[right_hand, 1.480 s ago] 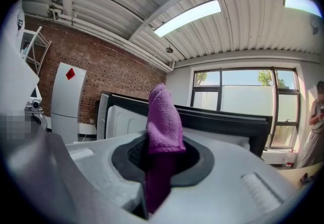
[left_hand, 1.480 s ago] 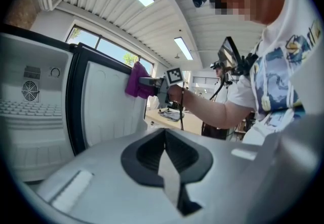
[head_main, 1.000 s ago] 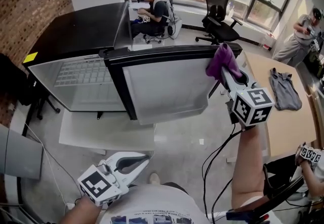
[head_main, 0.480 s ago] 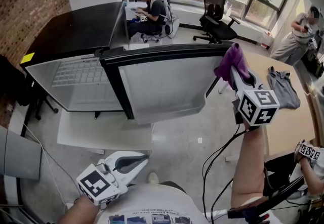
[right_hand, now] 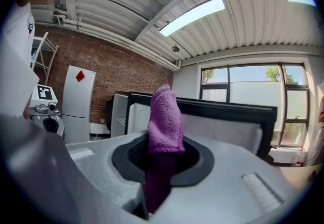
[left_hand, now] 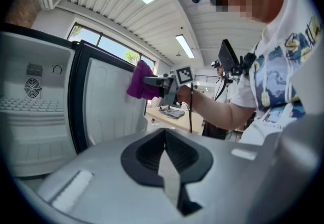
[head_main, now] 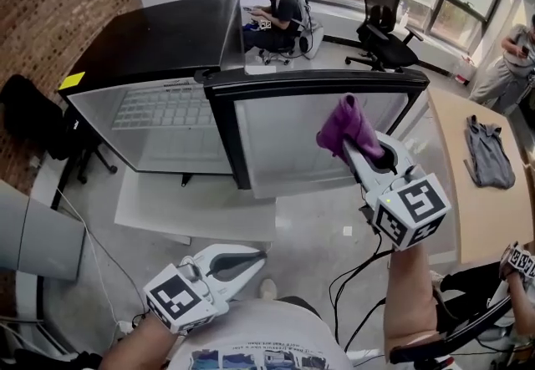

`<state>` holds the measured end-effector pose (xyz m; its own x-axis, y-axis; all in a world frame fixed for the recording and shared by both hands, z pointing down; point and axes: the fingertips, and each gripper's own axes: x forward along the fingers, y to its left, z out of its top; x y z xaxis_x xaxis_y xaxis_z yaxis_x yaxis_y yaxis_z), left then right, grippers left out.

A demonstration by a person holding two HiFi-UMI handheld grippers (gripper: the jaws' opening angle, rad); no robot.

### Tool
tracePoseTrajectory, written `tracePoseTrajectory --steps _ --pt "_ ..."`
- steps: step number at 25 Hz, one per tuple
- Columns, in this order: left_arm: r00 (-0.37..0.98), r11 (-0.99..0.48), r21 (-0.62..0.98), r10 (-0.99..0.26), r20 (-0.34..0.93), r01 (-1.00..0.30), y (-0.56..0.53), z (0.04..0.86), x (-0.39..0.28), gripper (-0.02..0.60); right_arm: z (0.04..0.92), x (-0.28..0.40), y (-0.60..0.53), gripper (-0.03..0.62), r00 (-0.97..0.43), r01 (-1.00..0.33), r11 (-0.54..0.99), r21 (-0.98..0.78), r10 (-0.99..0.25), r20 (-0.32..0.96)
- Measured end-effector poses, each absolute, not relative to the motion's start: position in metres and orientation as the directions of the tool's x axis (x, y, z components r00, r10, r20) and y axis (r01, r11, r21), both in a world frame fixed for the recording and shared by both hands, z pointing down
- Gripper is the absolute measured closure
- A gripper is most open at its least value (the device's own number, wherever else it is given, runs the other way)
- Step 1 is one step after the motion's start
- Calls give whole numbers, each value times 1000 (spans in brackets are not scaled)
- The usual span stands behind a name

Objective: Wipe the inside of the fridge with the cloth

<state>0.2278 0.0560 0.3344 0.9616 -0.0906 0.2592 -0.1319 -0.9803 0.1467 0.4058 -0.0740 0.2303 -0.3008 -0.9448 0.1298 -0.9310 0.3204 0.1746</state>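
Since a second ago the right claw (head_main: 358, 151) has swung inward and sits clamped on the purple cloth (head_main: 345, 126), just in front of the open fridge door (head_main: 284, 143). To its left, the fridge (head_main: 159, 43) holds a wire shelf (head_main: 163, 114). The left claw (head_main: 253, 259), jaws together on nothing, hangs low and well apart.

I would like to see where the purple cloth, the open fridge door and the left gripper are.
purple cloth (head_main: 344, 130): head view, middle of the bunched fabric.
fridge door (head_main: 280, 147): head view, bare white inner panel.
left gripper (head_main: 257, 257): head view, at the tips of its shut jaws.
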Motion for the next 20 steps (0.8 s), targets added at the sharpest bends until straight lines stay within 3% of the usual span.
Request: tracePoseTrajectory --steps 10,20 --pt "951 -969 153 -150 269 -196 56 334 204 577 275 294 -123 527 -500 -826 537 172 -839 215" --pt "942 -959 153 -193 276 -241 51 341 193 577 283 311 -146 528 -441 -843 491 218 -865 240"
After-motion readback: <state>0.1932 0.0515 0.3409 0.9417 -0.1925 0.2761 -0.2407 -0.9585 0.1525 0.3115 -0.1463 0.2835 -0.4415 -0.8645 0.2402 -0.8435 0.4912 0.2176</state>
